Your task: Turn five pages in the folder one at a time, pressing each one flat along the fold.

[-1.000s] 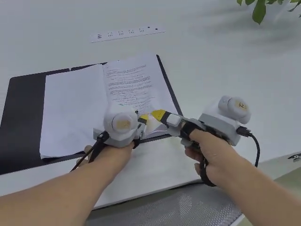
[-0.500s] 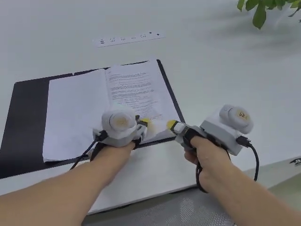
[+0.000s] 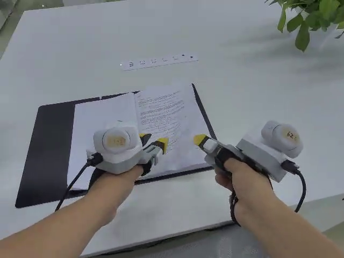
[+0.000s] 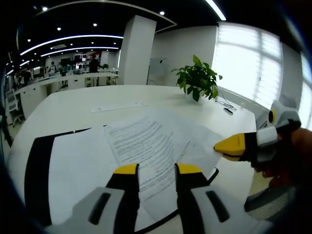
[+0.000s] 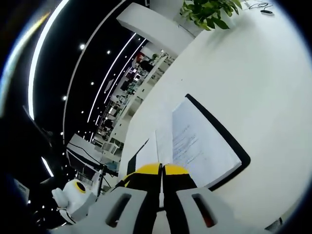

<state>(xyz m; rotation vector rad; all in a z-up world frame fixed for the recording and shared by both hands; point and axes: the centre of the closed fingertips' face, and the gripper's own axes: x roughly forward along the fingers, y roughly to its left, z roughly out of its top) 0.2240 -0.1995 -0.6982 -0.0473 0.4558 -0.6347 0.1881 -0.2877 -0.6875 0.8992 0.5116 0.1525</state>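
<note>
Folder (image 3: 49, 148) lies open under the left tool (image 3: 153, 141), spread and empty; right tool (image 3: 199, 140) pressed together, empty.

Yellow tips are borne by the grey-white left gripper (image 3: 154, 141) and right gripper (image 3: 200, 140). Ahead of them, a black folder (image 3: 51, 145) is seen with white pages (image 3: 102, 126), the one nearer the right gripper lined with dark print.

White counter (image 3: 252, 80). White power strip (image 3: 159, 61) lying flat toward far side, sockets up. Green leafy plant (image 3: 301, 19) at far right corner, well apart from strip.
</note>
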